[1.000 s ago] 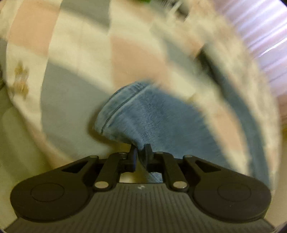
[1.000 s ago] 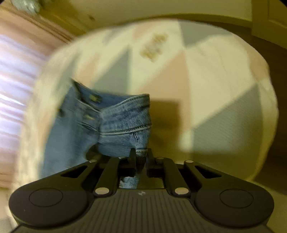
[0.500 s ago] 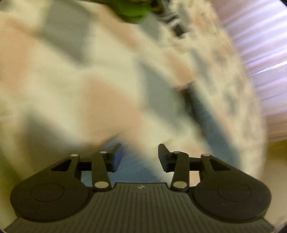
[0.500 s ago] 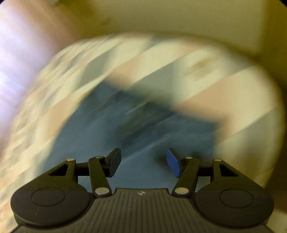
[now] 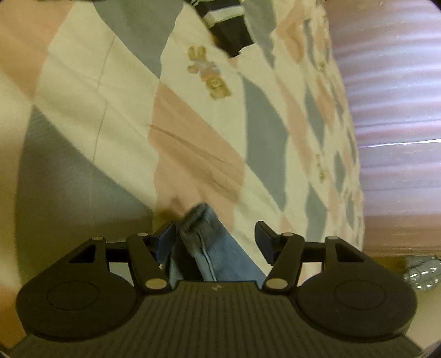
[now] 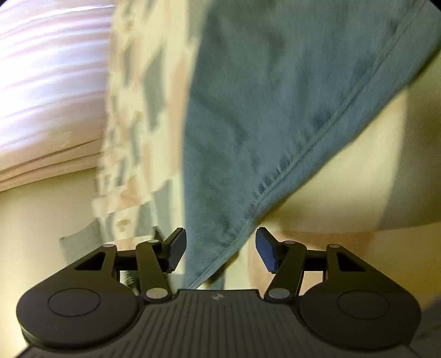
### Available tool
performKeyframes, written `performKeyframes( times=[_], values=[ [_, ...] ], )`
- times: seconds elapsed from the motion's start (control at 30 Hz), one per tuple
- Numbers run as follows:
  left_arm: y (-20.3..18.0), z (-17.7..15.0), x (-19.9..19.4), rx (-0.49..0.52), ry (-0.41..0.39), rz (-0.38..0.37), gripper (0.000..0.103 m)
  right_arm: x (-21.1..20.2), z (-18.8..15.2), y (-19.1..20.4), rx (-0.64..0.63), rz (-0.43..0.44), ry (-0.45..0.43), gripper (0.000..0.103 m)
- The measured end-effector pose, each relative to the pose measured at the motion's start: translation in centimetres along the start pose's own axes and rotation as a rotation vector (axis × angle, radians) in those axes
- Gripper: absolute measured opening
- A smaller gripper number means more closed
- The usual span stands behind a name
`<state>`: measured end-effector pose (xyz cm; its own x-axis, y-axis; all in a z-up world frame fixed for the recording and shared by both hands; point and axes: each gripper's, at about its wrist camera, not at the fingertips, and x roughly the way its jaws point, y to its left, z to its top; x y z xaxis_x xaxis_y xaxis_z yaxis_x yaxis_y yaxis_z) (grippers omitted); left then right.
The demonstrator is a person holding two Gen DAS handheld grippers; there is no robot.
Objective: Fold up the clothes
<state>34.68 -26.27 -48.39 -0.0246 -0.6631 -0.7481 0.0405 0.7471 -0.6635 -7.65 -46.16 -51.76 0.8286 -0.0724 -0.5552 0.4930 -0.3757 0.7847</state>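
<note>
A pair of blue jeans lies on the patchwork bed cover. In the left wrist view, a frayed leg end of the jeans (image 5: 205,242) sits between the fingers of my left gripper (image 5: 216,242). Its jaws are opening. The denim is close to the left fingertip (image 5: 166,239) and well clear of the other one, so nothing is gripped. In the right wrist view, a wide stretch of the jeans (image 6: 275,110) runs from the upper right down to a seamed edge between the fingers of my right gripper (image 6: 220,247). That gripper is open, and neither pad presses on the cloth.
The bed cover (image 5: 193,154) has pink, grey and cream patches with small bear prints. A dark striped garment (image 5: 224,26) lies at its far end. A pinkish ribbed surface (image 5: 394,110) borders the bed on one side, with a crumpled silver object (image 5: 421,272) below it.
A second ago both grippers were shut on denim. Both have since let go and opened, and each has swept quickly across the bed to a different part of the jeans.
</note>
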Motion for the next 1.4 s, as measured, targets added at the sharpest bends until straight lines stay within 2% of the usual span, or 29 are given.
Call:
performKeyframes(
  times=[0.07, 0.1, 0.13, 0.17, 0.2, 0.27, 0.37, 0.4, 0.43, 0.47, 0.5, 0.53, 0.57, 0.63, 0.67, 0.73, 0.77, 0.83, 0.93, 1.03, 1.1, 1.2, 1.23, 1.3, 1.4],
  values=[
    [0.1, 0.3, 1.0, 0.014, 0.04, -0.004, 0.024, 0.8, -0.2, -0.8, 0.042, -0.045, -0.042, 0.052],
    [-0.3, 0.4, 1.3, 0.03, 0.051, -0.011, 0.005, 1.0, -0.2, -1.3, 0.075, -0.059, -0.063, 0.042],
    [-0.8, 0.5, 1.2, 0.05, 0.05, -0.031, 0.007, 1.1, -0.1, -1.8, 0.111, -0.052, -0.085, 0.036],
    [-1.4, 0.6, 1.0, 0.071, 0.048, -0.053, 0.007, 0.9, 0.0, -2.2, 0.141, -0.032, -0.11, 0.006],
    [-2.4, 0.7, 0.5, 0.097, 0.04, -0.09, 0.007, 0.6, -0.1, -2.4, 0.151, -0.009, -0.13, 0.003],
    [-4.9, 0.5, -1.5, 0.166, 0.017, -0.196, 0.007, -0.4, -0.1, -1.2, 0.101, 0.057, -0.156, 0.002],
    [-9.5, -1.0, -7.0, 0.4, -0.062, -0.391, 0.007, -3.6, -0.6, 2.7, -0.072, 0.197, -0.193, 0.002],
    [-10.2, -1.7, -8.5, 0.467, -0.078, -0.414, 0.007, -4.9, -1.0, 3.7, -0.116, 0.226, -0.194, 0.002],
    [-10.4, -2.3, -9.5, 0.526, -0.089, -0.396, 0.008, -6.0, -1.4, 4.2, -0.151, 0.227, -0.187, 0.002],
    [-9.7, -2.7, -9.9, 0.559, -0.093, -0.333, 0.011, -7.0, -1.8, 4.5, -0.184, 0.218, -0.176, 0.002],
    [-8.9, -3.0, -10.0, 0.584, -0.094, -0.264, 0.016, -7.6, -2.3, 4.6, -0.222, 0.168, -0.157, 0.012],
    [-7.2, -2.8, -9.3, 0.568, -0.083, -0.171, 0.022, -7.6, -2.7, 4.3, -0.246, 0.099, -0.13, 0.022],
    [-5.5, -2.4, -8.4, 0.53, -0.063, -0.092, 0.024, -7.4, -3.1, 3.5, -0.244, 0.031, -0.097, 0.042],
    [-1.3, -1.4, -6.5, 0.421, -0.013, 0.048, 0.024, -6.4, -3.7, 1.5, -0.207, -0.06, -0.024, 0.045],
    [-0.1, -1.0, -5.8, 0.387, 0.001, 0.08, 0.024, -5.9, -4.0, 0.6, -0.198, -0.11, 0.013, 0.045],
    [1.1, -0.5, -4.4, 0.361, 0.021, 0.085, 0.026, -4.9, -4.9, -1.0, -0.194, -0.205, 0.076, 0.045],
    [0.7, -0.2, -3.5, 0.394, 0.029, 0.077, 0.031, -4.7, -5.2, -1.5, -0.198, -0.226, 0.09, 0.045],
    [-0.5, 0.3, -1.6, 0.467, 0.052, 0.072, 0.056, -4.6, -5.4, -2.2, -0.205, -0.248, 0.106, 0.045],
    [-2.8, 1.5, 2.6, 0.587, 0.096, 0.094, 0.061, -5.1, -5.4, -1.7, -0.212, -0.255, 0.102, 0.046],
    [-5.7, 2.4, 6.9, 0.72, 0.143, 0.126, 0.065, -6.3, -5.3, -1.9, -0.21, -0.26, 0.079, 0.052],
    [-6.9, 2.2, 8.6, 0.816, 0.153, 0.145, 0.064, -5.5, -4.9, -1.4, -0.201, -0.26, 0.054, 0.055],
    [-8.7, 0.5, 8.9, 1.006, 0.097, 0.181, 0.01, -6.1, -4.7, -1.8, -0.179, -0.256, 0.023, 0.055],
    [-9.3, 0.4, 8.1, 1.03, 0.055, 0.164, 0.007, -6.2, -4.7, -1.7, -0.181, -0.257, 0.012, 0.055],
    [-10.3, 0.3, 6.3, 1.074, -0.034, 0.124, 0.007, -6.7, -4.6, -1.3, -0.209, -0.263, -0.018, 0.054],
    [-11.6, 1.1, 4.3, 1.091, -0.164, 0.05, 0.009, -8.2, -4.3, 0.1, -0.323, -0.272, -0.071, 0.053]
  ],
)
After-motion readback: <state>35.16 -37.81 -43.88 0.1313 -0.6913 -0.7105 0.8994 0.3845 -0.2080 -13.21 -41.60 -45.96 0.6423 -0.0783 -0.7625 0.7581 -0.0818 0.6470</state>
